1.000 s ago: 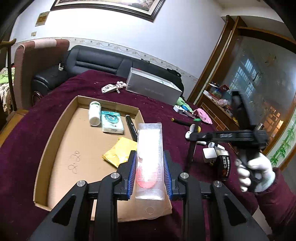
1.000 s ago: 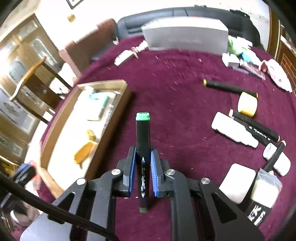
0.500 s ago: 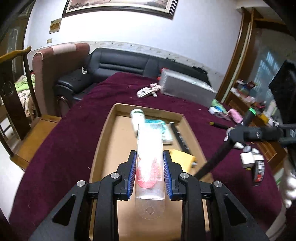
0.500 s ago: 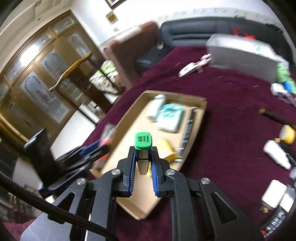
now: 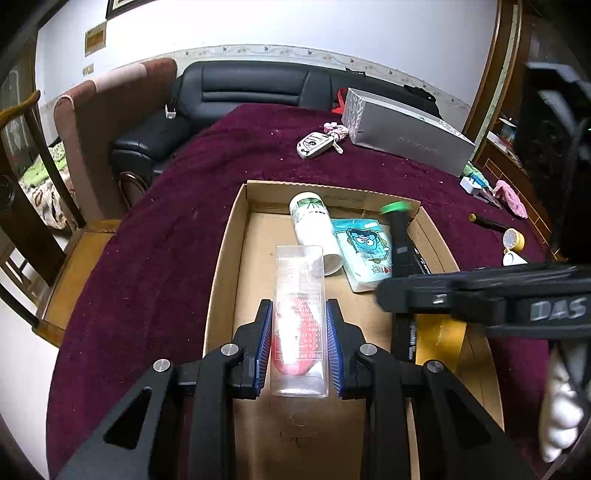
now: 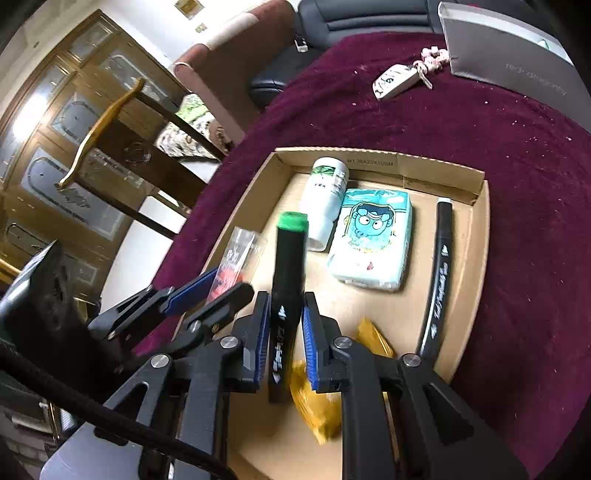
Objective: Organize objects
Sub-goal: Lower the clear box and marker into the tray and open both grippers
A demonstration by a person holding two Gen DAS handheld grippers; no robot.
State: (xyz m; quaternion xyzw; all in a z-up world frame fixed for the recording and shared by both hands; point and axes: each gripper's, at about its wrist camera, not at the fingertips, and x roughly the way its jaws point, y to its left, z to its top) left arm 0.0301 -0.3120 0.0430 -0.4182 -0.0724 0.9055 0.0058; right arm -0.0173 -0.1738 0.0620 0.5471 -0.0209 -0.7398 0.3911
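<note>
I am seeing my two black grippers [image 5: 298,345] [image 6: 284,339] showing blue ridged pads [image 5: 263,347], round silver screws, a thick black cable, and a white glove [image 5: 559,410].

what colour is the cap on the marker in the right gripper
Green cap, clearest in the right wrist view.

A black leather sofa [image 5: 255,86] is sitting at the far side, past the maroon tablecloth [image 5: 155,258]. To its left a brown armchair [image 5: 103,122] is standing against the white wall [image 5: 277,26], and a dark wooden chair [image 6: 122,122] with a curved golden top rail is standing at the left. A wooden glass-fronted cabinet [image 6: 55,110] is filling the far left of the right wrist view. A framed picture [image 5: 122,3] is hanging high on the wall.
</note>
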